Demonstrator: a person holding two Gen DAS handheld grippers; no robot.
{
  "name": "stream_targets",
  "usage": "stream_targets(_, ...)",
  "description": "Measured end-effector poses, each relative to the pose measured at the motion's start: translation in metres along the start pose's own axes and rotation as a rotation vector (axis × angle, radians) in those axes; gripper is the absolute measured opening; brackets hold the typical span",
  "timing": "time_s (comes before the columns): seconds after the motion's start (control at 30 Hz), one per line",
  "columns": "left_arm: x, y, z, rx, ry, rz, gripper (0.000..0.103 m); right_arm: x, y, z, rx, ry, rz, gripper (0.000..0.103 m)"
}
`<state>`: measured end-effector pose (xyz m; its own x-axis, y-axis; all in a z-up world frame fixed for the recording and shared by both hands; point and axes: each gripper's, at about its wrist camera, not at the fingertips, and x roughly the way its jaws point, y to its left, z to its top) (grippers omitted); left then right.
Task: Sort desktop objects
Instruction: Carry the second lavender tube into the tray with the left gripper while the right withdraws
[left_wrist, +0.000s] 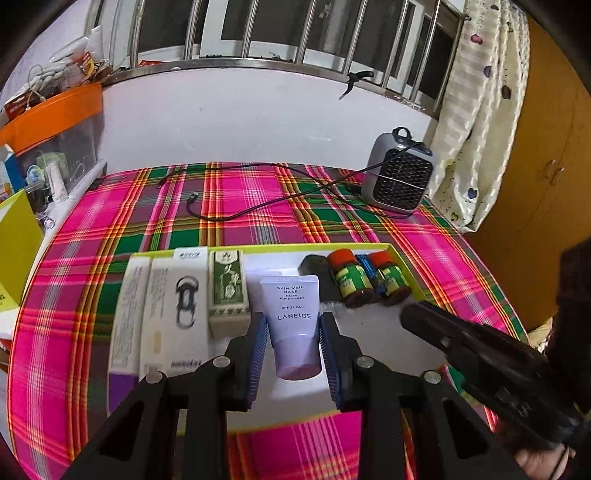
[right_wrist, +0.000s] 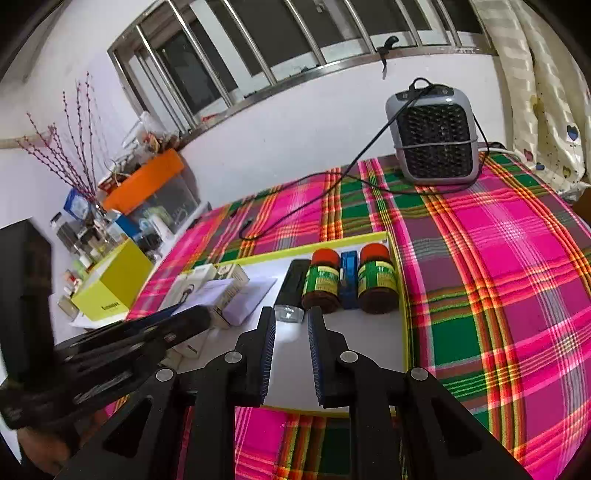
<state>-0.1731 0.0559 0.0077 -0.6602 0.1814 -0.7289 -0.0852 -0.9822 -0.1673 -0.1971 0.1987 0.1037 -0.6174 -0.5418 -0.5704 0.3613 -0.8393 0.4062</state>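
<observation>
On the plaid cloth (left_wrist: 258, 221) lies the tray (left_wrist: 380, 332). The left gripper (left_wrist: 293, 349) clasps the lavender tube (left_wrist: 293, 325), lengthwise along its fingers, cap nearest. The right gripper (right_wrist: 291, 332) gapes empty, the black flashlight (right_wrist: 293, 291) directly ahead.

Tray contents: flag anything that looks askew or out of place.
Nothing is spilled or damaged. The Laneige tube lies cap toward the camera between the left claw fingers; boxes and bottles sit in a neat row in the tray.
</observation>
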Motion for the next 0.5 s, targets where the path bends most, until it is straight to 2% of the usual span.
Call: stream_targets(0.5,0.054,-0.014,0.022,0.014,0.049,0.101,0.030,-0.009,-0.018,0.002,0.047,-0.033,0.022,0.019)
